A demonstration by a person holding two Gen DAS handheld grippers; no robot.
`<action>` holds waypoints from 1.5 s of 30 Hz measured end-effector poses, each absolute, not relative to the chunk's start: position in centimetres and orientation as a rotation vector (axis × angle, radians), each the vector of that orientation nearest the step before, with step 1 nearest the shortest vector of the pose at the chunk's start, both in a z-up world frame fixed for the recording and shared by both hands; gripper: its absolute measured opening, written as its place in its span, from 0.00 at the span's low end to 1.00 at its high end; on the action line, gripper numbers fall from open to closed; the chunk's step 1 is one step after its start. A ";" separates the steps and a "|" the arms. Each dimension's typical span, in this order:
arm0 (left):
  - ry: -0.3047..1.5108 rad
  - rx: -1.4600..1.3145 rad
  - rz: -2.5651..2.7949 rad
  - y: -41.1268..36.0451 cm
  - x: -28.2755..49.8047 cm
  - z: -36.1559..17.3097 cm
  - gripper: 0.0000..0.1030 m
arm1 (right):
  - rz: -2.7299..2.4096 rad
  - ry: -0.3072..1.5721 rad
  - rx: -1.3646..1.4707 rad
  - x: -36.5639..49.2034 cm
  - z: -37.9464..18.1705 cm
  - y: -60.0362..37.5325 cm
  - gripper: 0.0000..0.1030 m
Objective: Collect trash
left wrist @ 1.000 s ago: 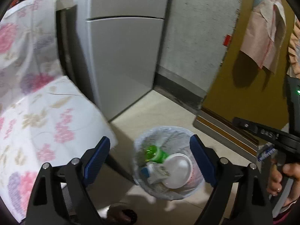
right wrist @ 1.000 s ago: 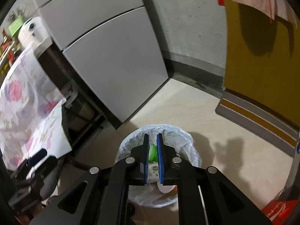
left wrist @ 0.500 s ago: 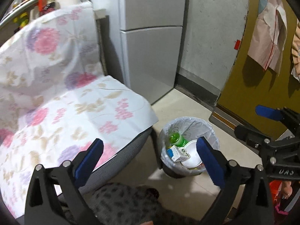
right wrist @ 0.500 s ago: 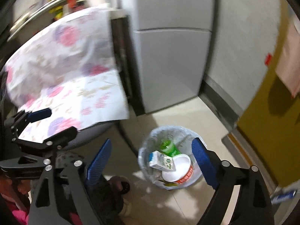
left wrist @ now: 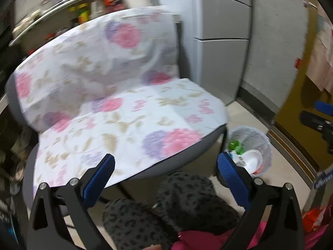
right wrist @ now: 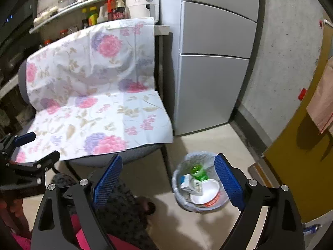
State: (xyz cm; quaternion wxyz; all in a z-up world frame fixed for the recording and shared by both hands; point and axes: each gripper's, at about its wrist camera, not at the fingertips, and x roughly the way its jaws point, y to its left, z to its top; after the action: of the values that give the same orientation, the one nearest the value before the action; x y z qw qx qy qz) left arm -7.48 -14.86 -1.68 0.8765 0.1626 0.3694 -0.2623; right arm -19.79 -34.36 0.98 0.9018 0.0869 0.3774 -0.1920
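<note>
A small trash bin (right wrist: 208,205) lined with a clear bag stands on the floor right of a chair. In it lie a green bottle (right wrist: 196,171), a white carton (right wrist: 191,185) and a white bowl (right wrist: 205,193). The bin also shows in the left wrist view (left wrist: 263,145). My right gripper (right wrist: 166,179) is open and empty, held high above the floor left of the bin. My left gripper (left wrist: 166,173) is open and empty, over the chair's front edge. The left gripper also shows at the left edge of the right wrist view (right wrist: 25,152).
A chair covered with a floral cloth (right wrist: 93,104) stands left of the bin. A grey fridge (right wrist: 214,66) stands behind. A yellow door (right wrist: 301,177) is at right. Shelves with bottles and a white appliance (right wrist: 143,2) are at the back. The person's legs (left wrist: 166,208) are below.
The right gripper has opened and let the carton drop into the bin. Both grippers have pulled up and back from the bin, toward the left and the chair.
</note>
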 end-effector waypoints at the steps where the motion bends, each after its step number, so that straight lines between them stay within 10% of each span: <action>1: 0.776 0.330 -0.531 -14.2 -7.3 -1.4 0.93 | -0.393 0.774 0.167 -19.9 1.3 -34.2 0.87; 45: 0.758 0.297 -0.470 -11.9 -7.6 1.0 0.93 | -0.410 0.737 0.163 -21.1 2.9 -34.8 0.87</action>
State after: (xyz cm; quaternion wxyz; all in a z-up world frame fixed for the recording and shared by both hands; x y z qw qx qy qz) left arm -7.63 -11.92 0.99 0.8916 0.1430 0.3651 -0.2265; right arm -21.11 -34.84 2.86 0.9092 0.0790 0.3572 -0.1986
